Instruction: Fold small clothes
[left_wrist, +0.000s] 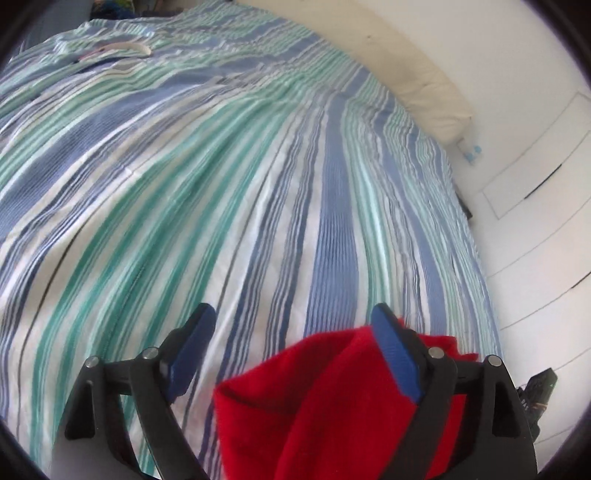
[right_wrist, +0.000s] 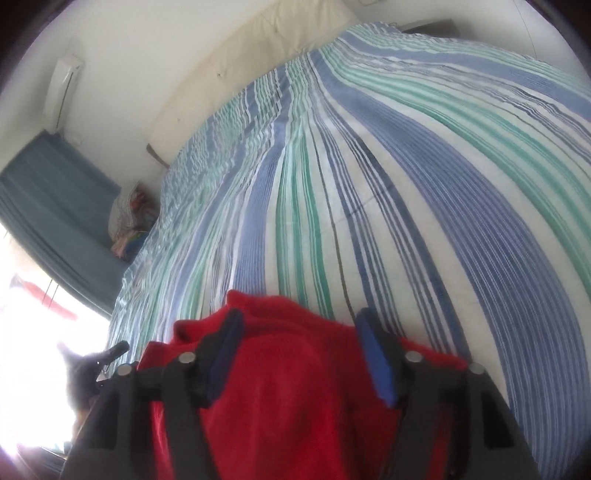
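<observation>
A red fleece garment (left_wrist: 317, 402) lies bunched on the striped bed cover (left_wrist: 221, 184) right under both grippers. In the left wrist view my left gripper (left_wrist: 293, 317) is open, its blue-padded jaws wide apart, with the red cloth between them and draped against the right finger (left_wrist: 397, 354). In the right wrist view my right gripper (right_wrist: 297, 325) is open too, its jaws astride a mound of the same red garment (right_wrist: 284, 398), which spreads past both fingers. Nothing is pinched in either gripper.
The blue, green and white striped cover (right_wrist: 369, 184) fills most of both views. A cream headboard (left_wrist: 424, 88) runs along the far edge. A white curved object (left_wrist: 122, 48) lies far left. Folded clothes (right_wrist: 129, 214) sit by the blue curtain (right_wrist: 55, 192). White drawers (left_wrist: 535, 206) stand right.
</observation>
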